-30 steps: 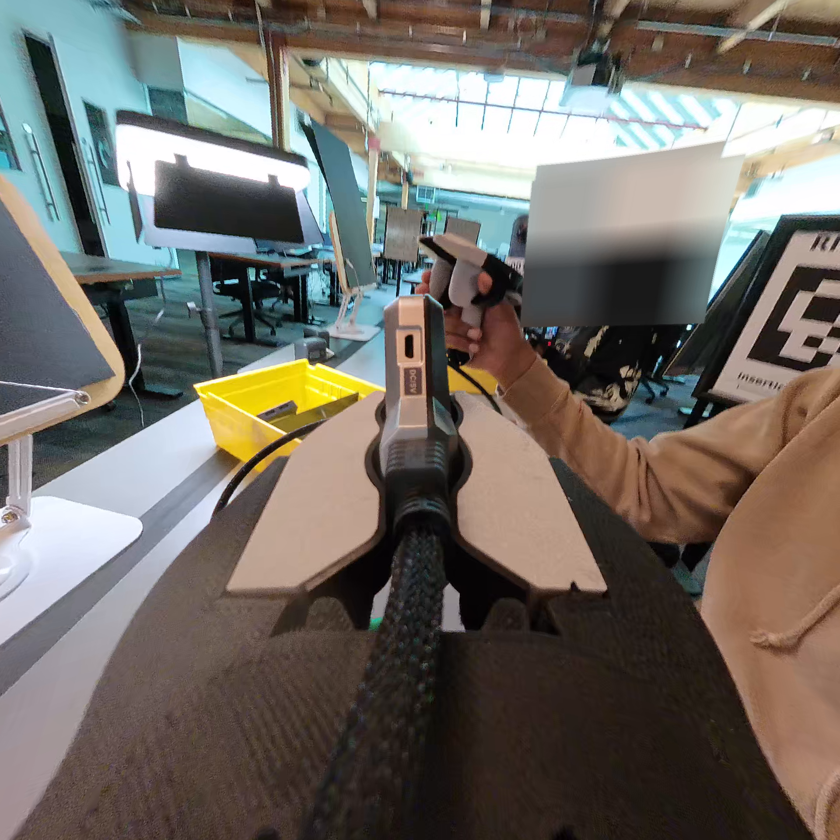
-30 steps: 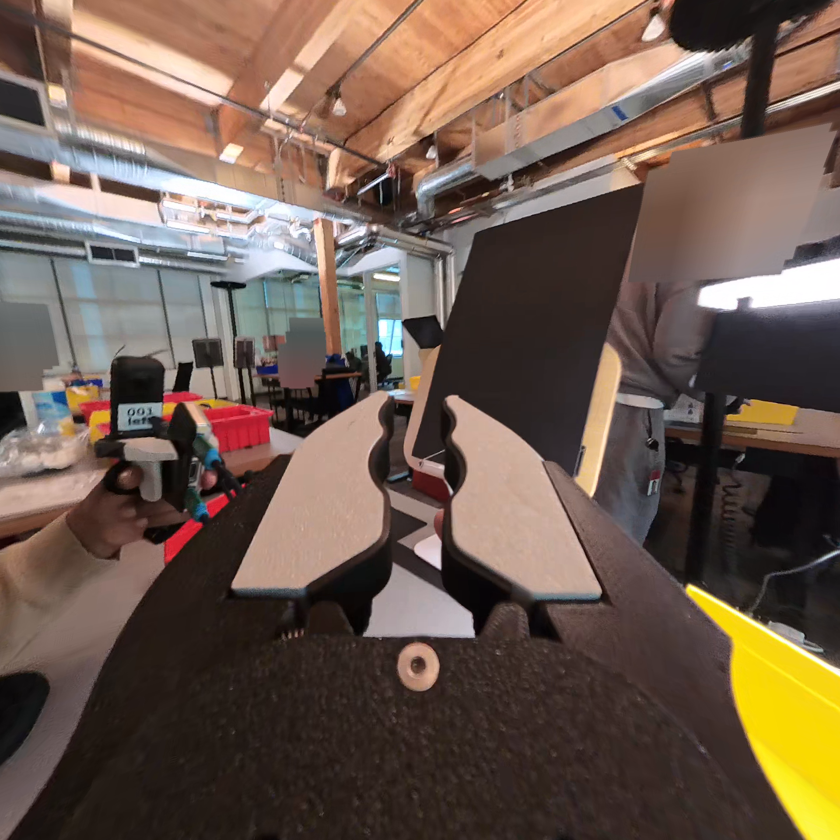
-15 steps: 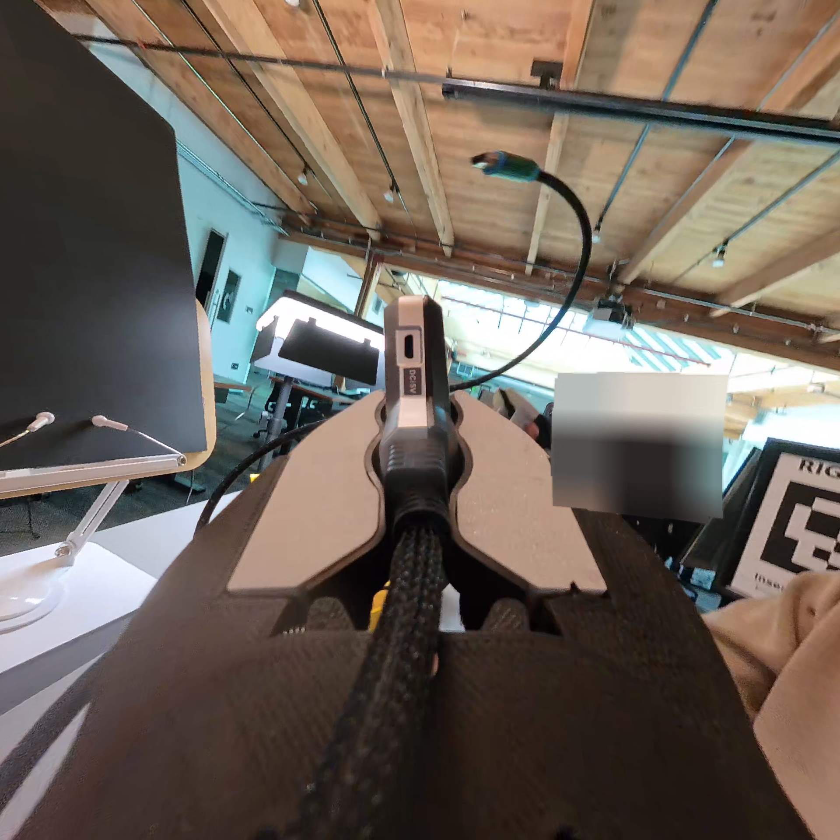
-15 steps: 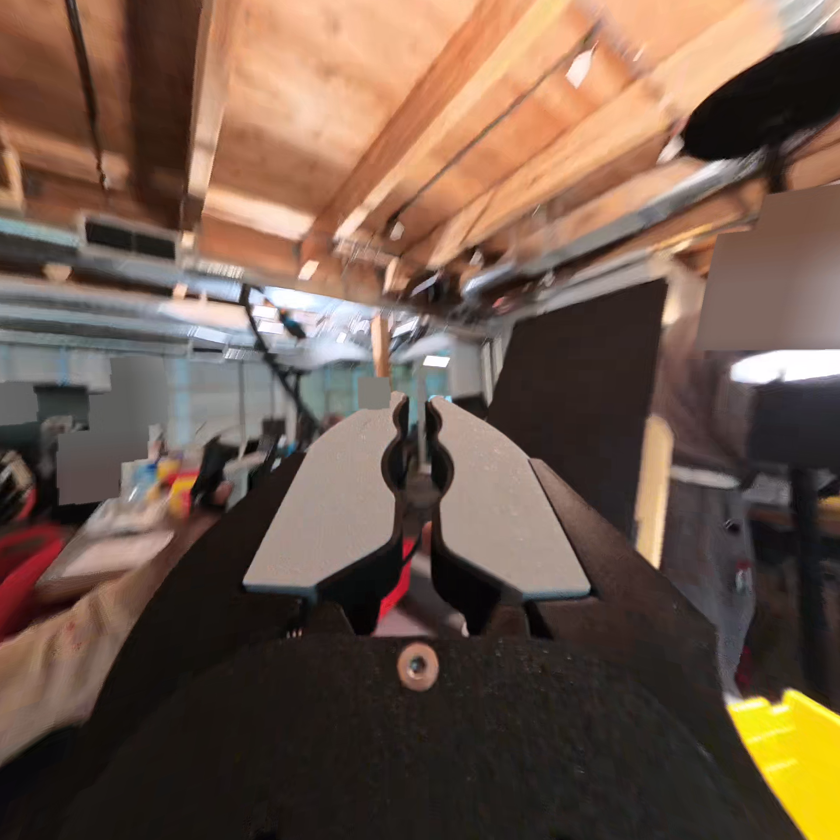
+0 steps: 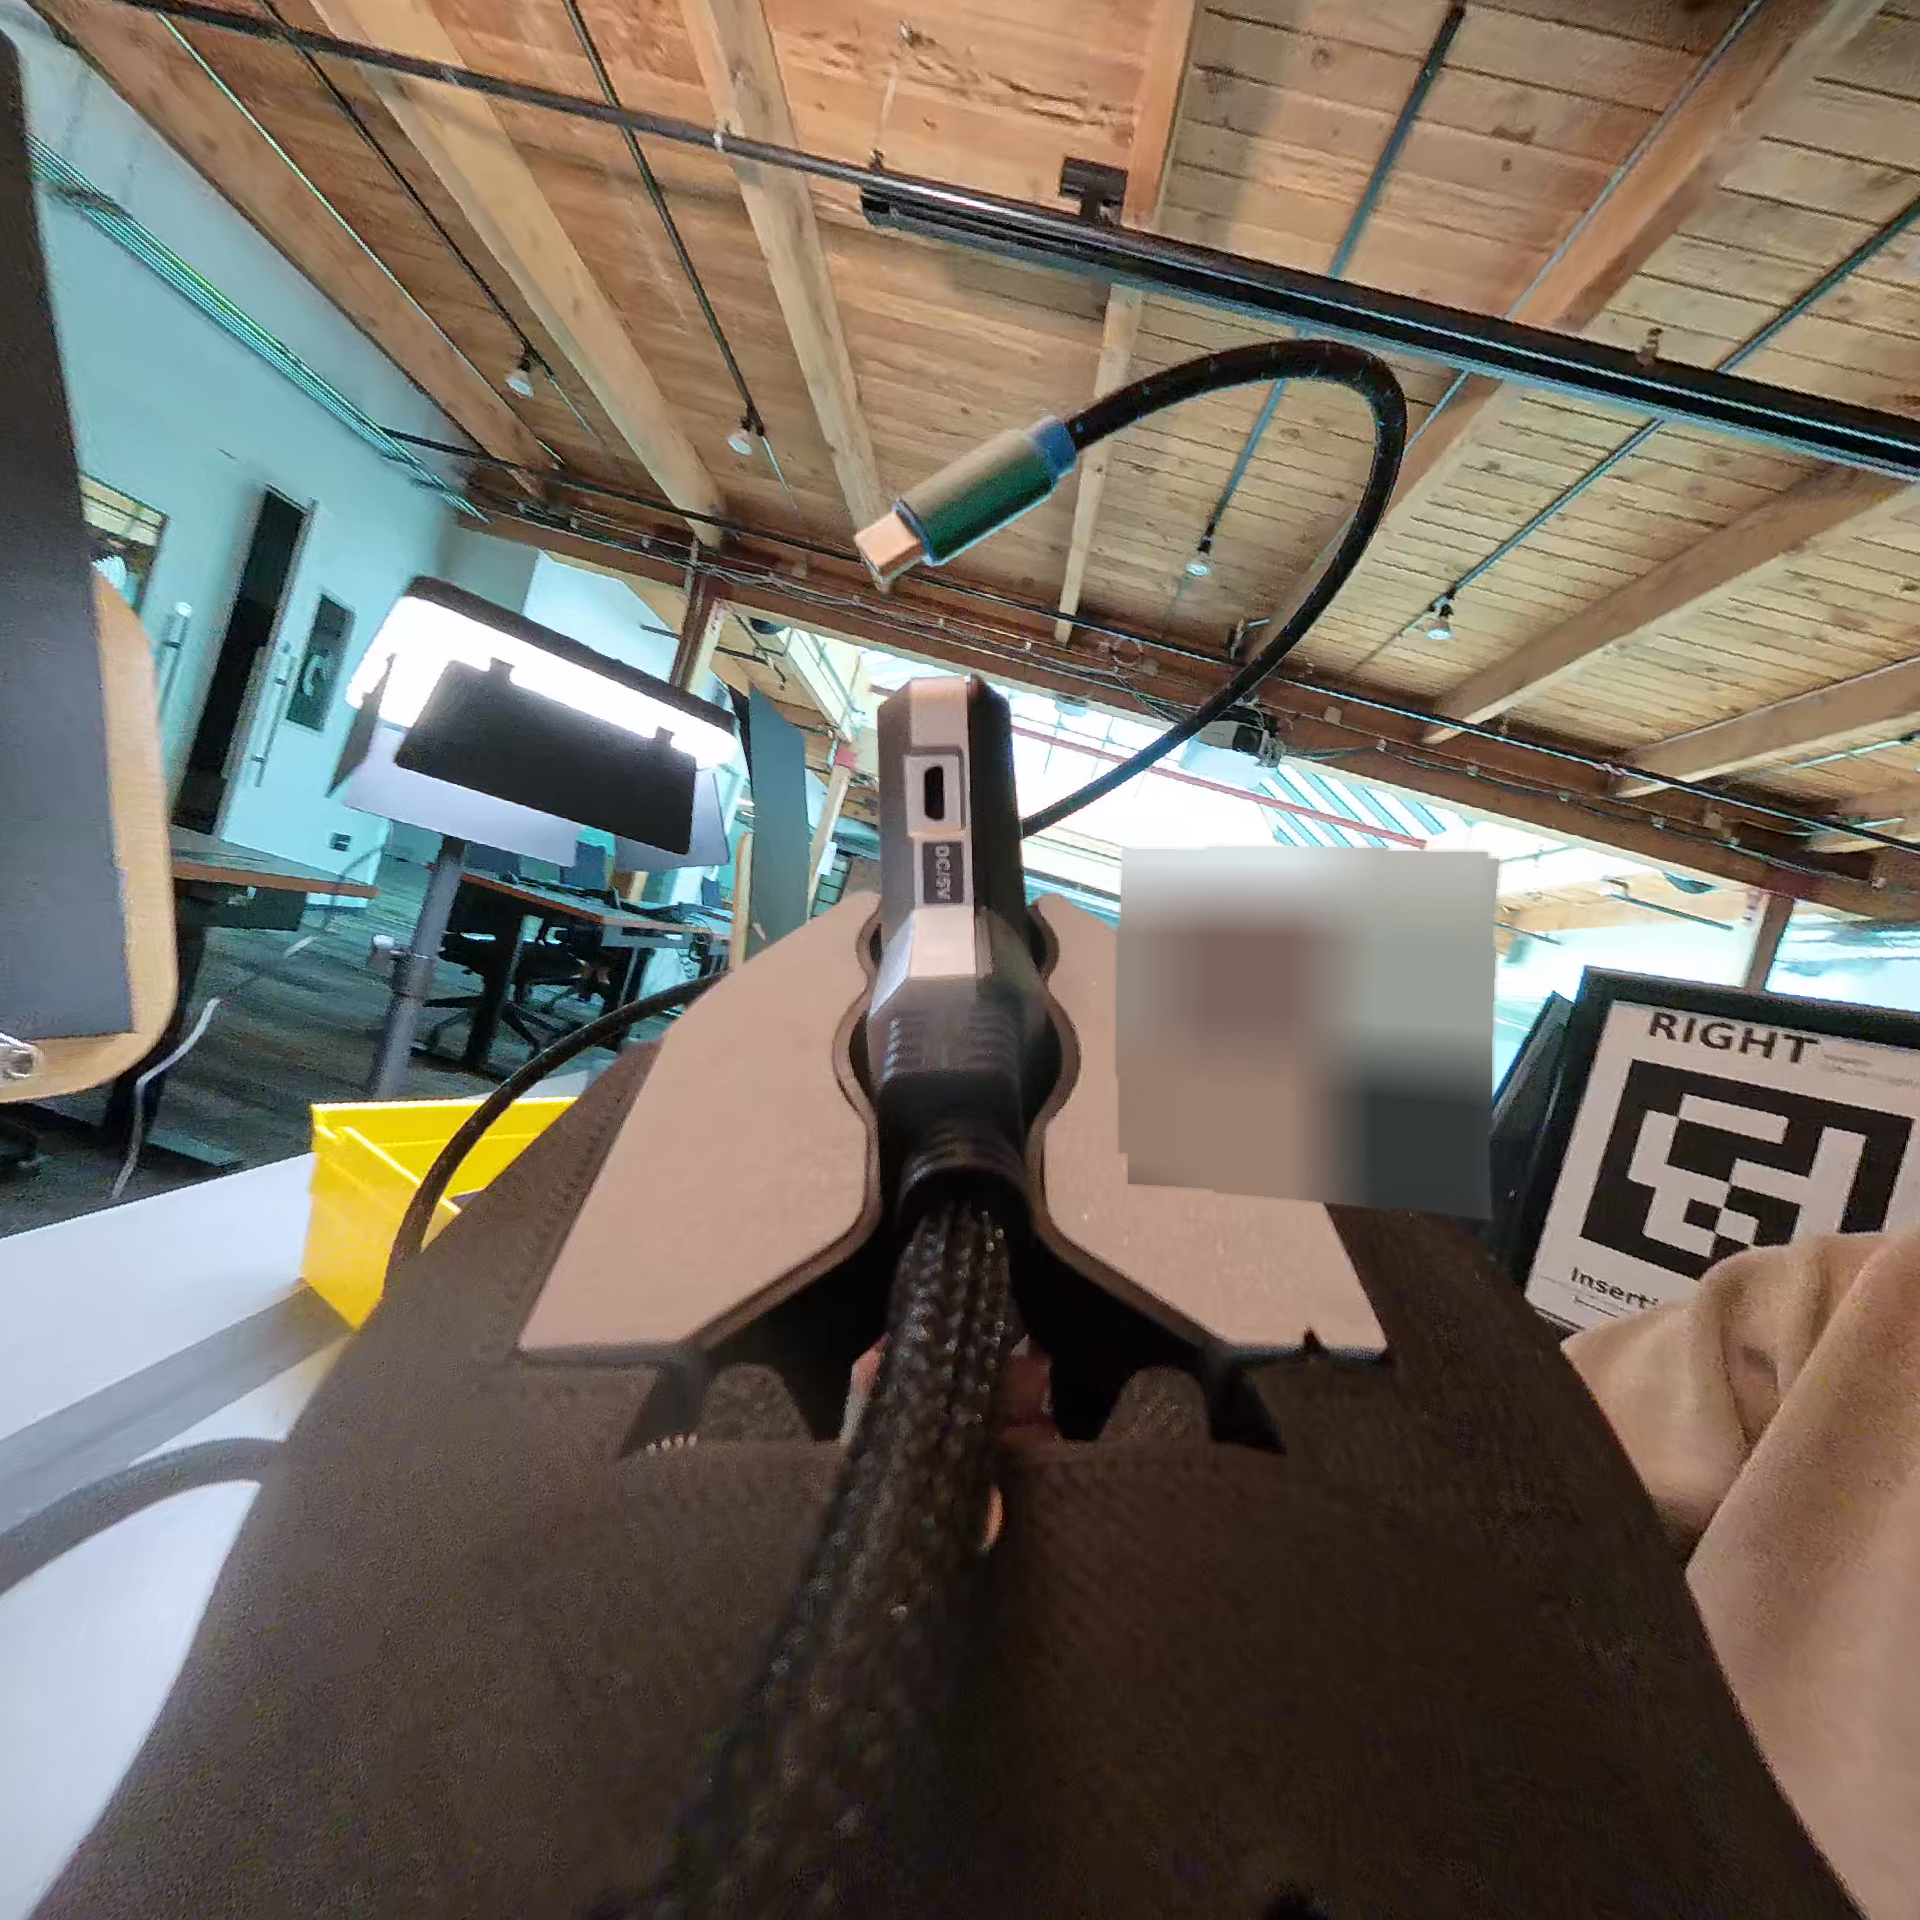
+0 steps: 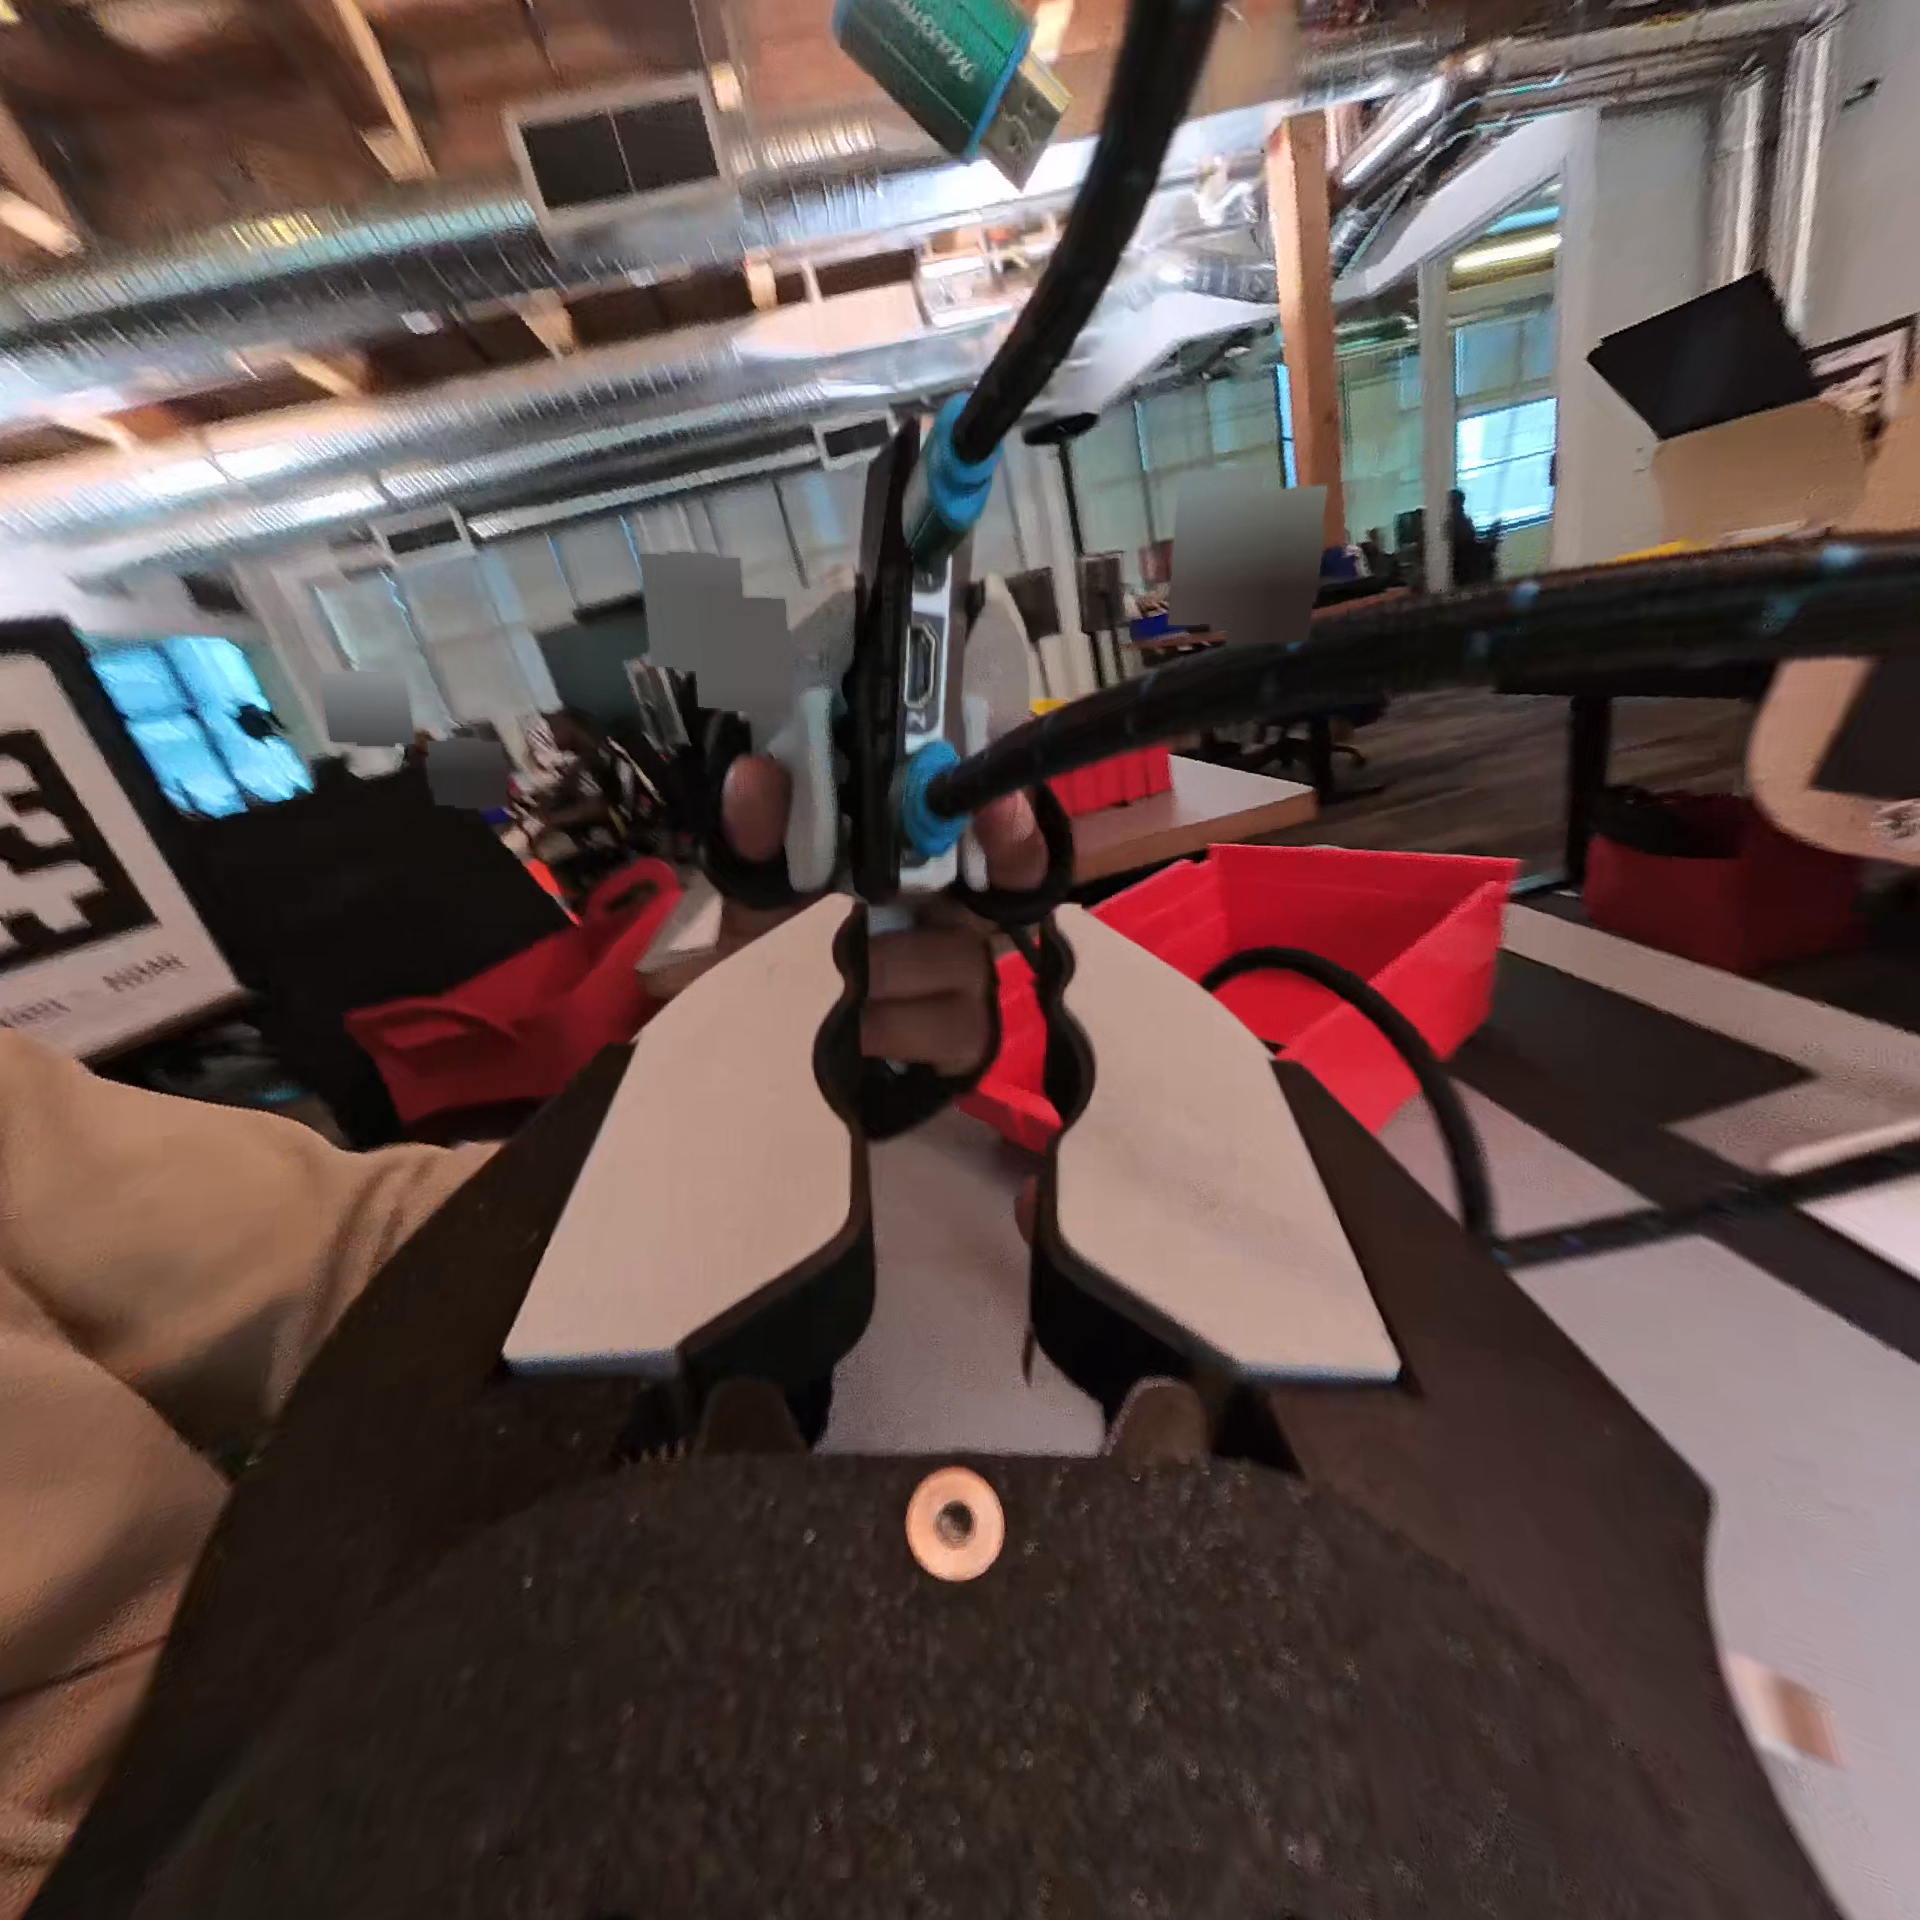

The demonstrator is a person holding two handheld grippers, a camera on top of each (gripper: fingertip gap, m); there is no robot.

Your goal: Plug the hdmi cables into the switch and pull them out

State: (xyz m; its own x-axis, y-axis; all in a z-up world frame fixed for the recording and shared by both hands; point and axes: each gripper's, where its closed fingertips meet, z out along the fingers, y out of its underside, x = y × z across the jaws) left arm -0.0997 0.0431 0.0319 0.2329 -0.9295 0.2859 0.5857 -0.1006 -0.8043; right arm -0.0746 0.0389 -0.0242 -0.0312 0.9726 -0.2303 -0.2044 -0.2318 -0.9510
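Note:
My left gripper [image 5: 951, 914] is shut on the grey and black hdmi switch [image 5: 940, 831], held upright above the table. A thick braided cable [image 5: 935, 1299] runs from the switch back between the fingers. Another black cable arcs overhead and ends in a free green plug [image 5: 966, 509]. My right gripper [image 6: 951, 925] is open and empty, just in front of the switch [image 6: 909, 665]. In the right wrist view two cables sit in the switch by blue-collared plugs, an upper one [image 6: 940, 499] and a lower one [image 6: 930, 800]. The free green plug [image 6: 940, 73] hangs above.
A yellow bin [image 5: 353, 1195] stands on the white table [image 5: 125, 1247] at the left. A red bin [image 6: 1351, 935] with a black cable in it lies behind the switch. A marker board [image 5: 1725, 1143] stands at the right. A beige sleeve [image 6: 156, 1247] is at the left. My hands' fingertips stand some 6 cm from each other.
My right gripper has swung round to face the switch and has opened again after narrowing. The left gripper tilted upward with the switch, and the free green plug now hangs closer.

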